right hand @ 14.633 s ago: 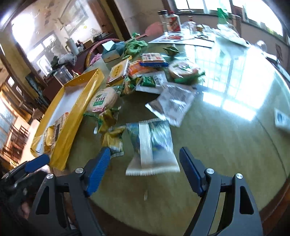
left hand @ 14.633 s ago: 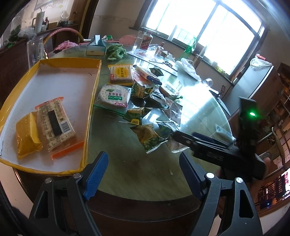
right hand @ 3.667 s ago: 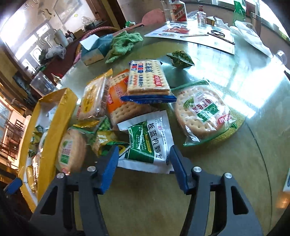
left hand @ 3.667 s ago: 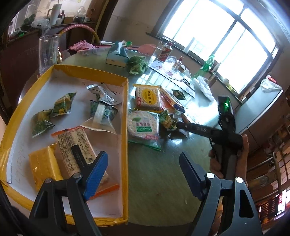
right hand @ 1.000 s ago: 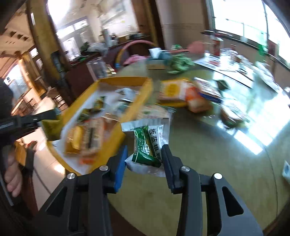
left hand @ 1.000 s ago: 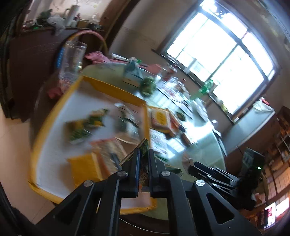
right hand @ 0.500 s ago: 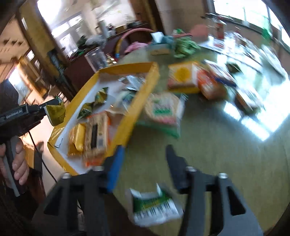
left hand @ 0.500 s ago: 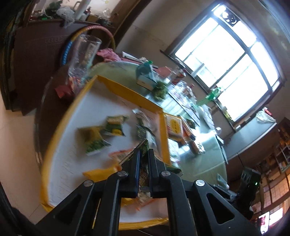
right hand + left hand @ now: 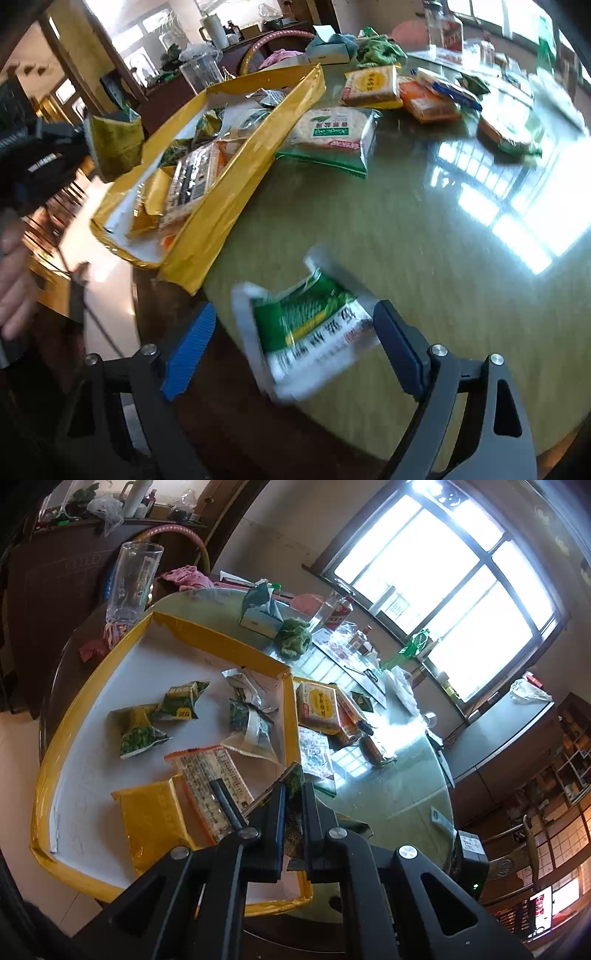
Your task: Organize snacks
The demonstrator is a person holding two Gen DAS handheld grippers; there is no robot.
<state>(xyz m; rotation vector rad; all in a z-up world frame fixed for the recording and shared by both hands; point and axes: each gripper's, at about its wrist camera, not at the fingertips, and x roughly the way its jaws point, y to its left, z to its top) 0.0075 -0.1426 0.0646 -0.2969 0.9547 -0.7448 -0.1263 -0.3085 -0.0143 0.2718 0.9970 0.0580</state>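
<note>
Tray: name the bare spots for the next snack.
Tray floor is bare at the far corner behind the green packets, and along the left wall down to the yellow pack. The right side is crowded.

We counted one yellow tray (image 9: 221, 648) and six packets lying in it: two green snack packets (image 9: 138, 734) (image 9: 183, 700), two silvery packets (image 9: 242, 685) (image 9: 251, 727), one cracker pack (image 9: 210, 775), one yellow packet (image 9: 151, 821). One glass (image 9: 131, 581) stood beside it.

Both grippers, left (image 9: 293, 794) and right (image 9: 293, 341), are black with silver screws; the right's finger pads (image 9: 190, 343) are blue.
</note>
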